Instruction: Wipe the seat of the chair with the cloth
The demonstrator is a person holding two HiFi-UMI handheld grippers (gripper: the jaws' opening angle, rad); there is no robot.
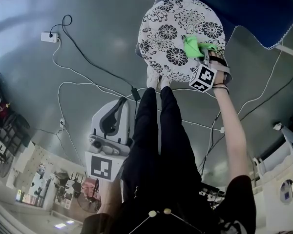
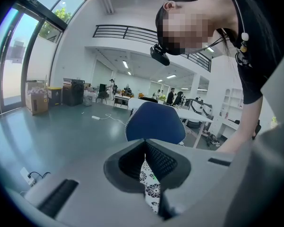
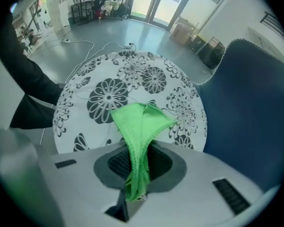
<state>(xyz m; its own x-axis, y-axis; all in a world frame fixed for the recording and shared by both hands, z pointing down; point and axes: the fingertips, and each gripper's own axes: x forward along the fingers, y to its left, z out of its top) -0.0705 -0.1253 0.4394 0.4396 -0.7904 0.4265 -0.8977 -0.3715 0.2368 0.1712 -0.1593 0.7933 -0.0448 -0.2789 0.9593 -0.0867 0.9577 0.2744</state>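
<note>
Near one o'clock in the head view, a chair with a round seat (image 1: 171, 28) in a black-and-white flower print, and behind it at the top edge a blue backrest (image 1: 234, 6). Clamped in the right gripper (image 1: 202, 51): a green cloth (image 1: 192, 46), over the seat's four-o'clock part, close to the rim. Hard to tell whether pressed flat against the print or only just above it. In the right gripper view, jaws closed tight on the cloth (image 3: 141, 126), a bunched strip running down between the right gripper's (image 3: 137, 171) pads and a loose fold fanning out toward twelve o'clock across the seat (image 3: 109, 96); backrest (image 3: 246, 112) at three o'clock. Right hand (image 1: 219, 68) behind the marker cube, arm stretched down toward five o'clock. Left gripper (image 1: 118, 106) at seven o'clock of the head view, well apart from the chair, beside the black trousers (image 1: 154, 130). In the left gripper view, left gripper (image 2: 146, 160) with jaws brought together, nothing caught between the pads; only a sliver of the flowered seat (image 2: 149, 188) visible below them, backrest (image 2: 156, 122) straight ahead at twelve. White shoes (image 1: 156, 79) at the seat's six-o'clock rim. On the grey floor at ten o'clock, a white power strip (image 1: 49, 37) with cables trailing off toward the centre.
</note>
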